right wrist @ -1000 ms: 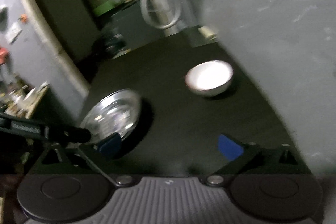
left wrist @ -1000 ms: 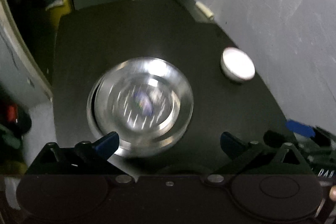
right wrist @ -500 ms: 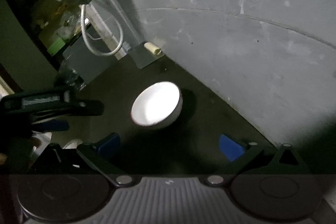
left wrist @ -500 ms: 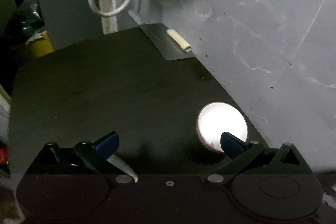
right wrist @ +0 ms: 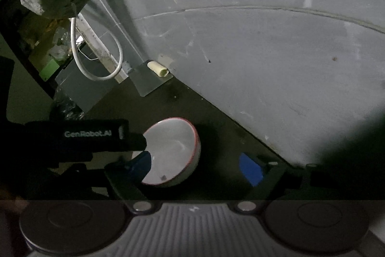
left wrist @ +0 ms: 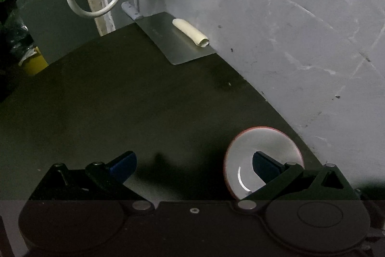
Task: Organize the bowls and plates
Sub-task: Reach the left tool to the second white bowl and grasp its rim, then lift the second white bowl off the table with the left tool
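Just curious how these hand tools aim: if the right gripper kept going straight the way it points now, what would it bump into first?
Most likely the white bowl. It sits between the closing fingers of the right gripper, nearer the left one, unpressed. Depth is hard to judge, so the gripper might meet the dark tabletop beside it instead.

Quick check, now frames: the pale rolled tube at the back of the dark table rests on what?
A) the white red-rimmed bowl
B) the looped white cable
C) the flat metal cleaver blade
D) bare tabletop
C: the pale rolled tube lies on the flat metal cleaver blade beside the wall, far from the white red-rimmed bowl.
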`<state>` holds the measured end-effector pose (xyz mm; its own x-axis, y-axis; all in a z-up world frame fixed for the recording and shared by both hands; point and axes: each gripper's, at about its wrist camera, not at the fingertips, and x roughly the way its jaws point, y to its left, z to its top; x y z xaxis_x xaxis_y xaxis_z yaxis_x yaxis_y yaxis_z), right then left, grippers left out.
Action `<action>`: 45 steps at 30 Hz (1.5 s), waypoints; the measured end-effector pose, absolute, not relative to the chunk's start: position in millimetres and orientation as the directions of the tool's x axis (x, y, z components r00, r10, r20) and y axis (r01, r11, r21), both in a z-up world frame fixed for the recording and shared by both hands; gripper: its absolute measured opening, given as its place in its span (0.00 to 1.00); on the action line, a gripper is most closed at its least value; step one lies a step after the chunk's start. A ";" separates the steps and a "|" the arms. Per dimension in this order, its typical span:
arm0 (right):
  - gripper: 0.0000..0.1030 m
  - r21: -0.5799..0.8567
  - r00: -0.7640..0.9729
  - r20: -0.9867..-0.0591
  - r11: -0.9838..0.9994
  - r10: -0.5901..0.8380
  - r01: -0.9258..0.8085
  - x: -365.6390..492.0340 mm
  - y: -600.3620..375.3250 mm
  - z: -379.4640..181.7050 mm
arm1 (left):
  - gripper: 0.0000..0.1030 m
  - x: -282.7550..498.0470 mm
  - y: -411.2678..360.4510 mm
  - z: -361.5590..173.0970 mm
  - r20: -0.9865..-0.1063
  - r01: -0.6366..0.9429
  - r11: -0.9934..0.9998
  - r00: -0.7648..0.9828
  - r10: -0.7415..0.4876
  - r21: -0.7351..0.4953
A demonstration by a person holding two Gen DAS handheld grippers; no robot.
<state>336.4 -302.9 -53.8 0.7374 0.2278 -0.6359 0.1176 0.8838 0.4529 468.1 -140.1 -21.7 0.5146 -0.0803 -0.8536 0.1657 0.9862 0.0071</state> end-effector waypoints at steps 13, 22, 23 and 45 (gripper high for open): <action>0.48 0.448 0.713 -0.657 0.888 0.244 0.109 351.6 -297.7 -60.5 | 0.77 472.9 -145.3 -31.0 -0.882 0.182 0.983 0.463 -0.089 -0.003; 0.39 0.452 0.709 -0.655 0.887 0.261 0.091 352.7 -296.9 -61.3 | 0.68 469.6 -149.2 -31.1 -0.880 0.205 0.979 0.461 -0.116 -0.021; 0.38 0.453 0.709 -0.655 0.887 0.262 0.090 352.7 -296.7 -61.3 | 0.67 470.1 -149.2 -31.3 -0.879 0.207 0.978 0.461 -0.117 -0.022; 0.27 0.450 0.699 -0.662 0.889 0.270 0.082 355.0 -293.5 -63.5 | 0.37 470.2 -152.1 -36.2 -0.883 0.240 0.968 0.437 -0.169 -0.066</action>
<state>355.0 -293.5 -63.5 0.6991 0.2705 -0.6619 0.0818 0.8894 0.4498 470.2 -152.1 -36.2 0.4373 -0.1690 -0.8833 0.2401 0.9685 -0.0664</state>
